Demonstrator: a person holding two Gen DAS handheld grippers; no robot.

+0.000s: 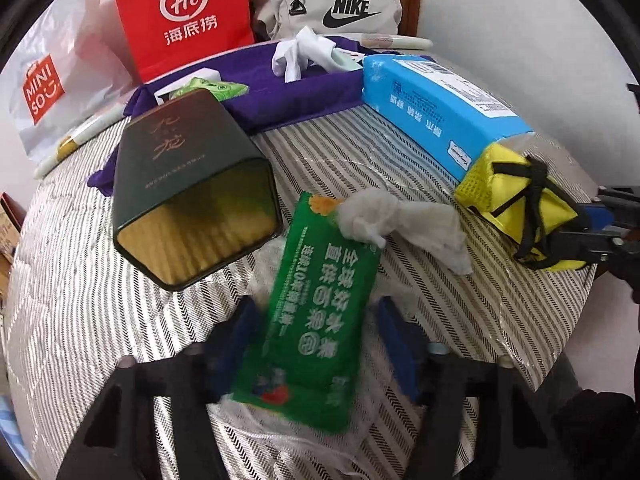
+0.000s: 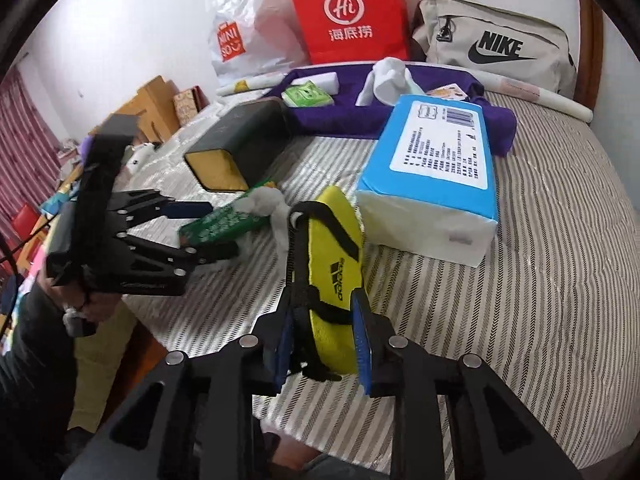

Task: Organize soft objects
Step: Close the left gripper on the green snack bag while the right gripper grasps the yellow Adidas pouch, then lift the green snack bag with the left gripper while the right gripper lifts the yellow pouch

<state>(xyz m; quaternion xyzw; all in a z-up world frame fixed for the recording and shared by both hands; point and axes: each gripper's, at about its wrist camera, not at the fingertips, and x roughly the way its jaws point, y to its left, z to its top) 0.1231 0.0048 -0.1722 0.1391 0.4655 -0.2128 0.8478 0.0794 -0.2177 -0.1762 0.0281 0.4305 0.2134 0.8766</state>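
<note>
A green tissue pack (image 1: pixel 316 304) lies on the striped bed between the fingers of my left gripper (image 1: pixel 316 332), which is open around it; the pack looks blurred. A crumpled white tissue (image 1: pixel 404 224) lies at its far end. My right gripper (image 2: pixel 324 336) is shut on a yellow Adidas pouch (image 2: pixel 332 268) with black straps, also in the left wrist view (image 1: pixel 520 208). The left gripper (image 2: pixel 208 232) and green pack (image 2: pixel 224 222) show in the right wrist view. A large blue tissue pack (image 2: pixel 436 160) lies beyond the pouch.
A dark green tin box (image 1: pixel 188 184) lies on its side, open end toward me. A purple cloth (image 1: pixel 280 88) holds a white sock (image 1: pixel 304 54) and a small green packet (image 1: pixel 216 86). A red bag (image 1: pixel 184 16), Miniso bag (image 1: pixel 52 92) and Nike bag (image 1: pixel 332 8) stand by the wall.
</note>
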